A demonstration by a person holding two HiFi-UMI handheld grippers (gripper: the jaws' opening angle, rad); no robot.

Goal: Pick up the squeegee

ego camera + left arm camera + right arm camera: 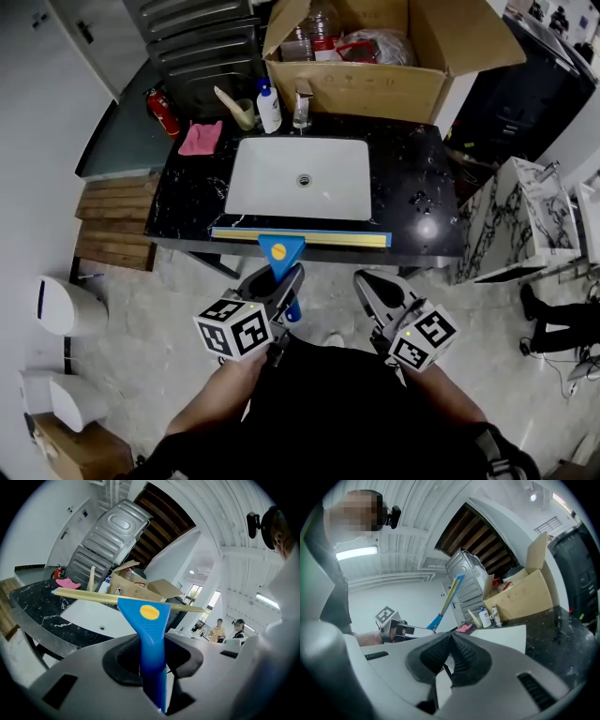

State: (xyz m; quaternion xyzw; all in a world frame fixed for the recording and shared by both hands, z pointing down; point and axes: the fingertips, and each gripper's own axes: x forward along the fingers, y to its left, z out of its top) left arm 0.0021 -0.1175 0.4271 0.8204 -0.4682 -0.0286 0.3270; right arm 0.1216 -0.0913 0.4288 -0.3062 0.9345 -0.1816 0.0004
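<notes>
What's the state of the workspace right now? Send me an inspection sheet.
surface: black marble countertop with a white sink.
job's things: squeegee held in the air in front of the countertop, blade level.
clutter: pink cloth, soap bottle, cup and open cardboard box along the back.
grippers: left gripper jaws closed on the squeegee's blue handle; right gripper jaws together, empty.
cables: nothing seen.
surroundings: fire extinguisher, wooden pallet and white bins on the left; marble slabs on the right; people in the background.

Sink basin point(272, 187) open, cardboard box point(375, 89) walling the counter point(417, 178) at the back; squeegee point(300, 238) barring its front edge
</notes>
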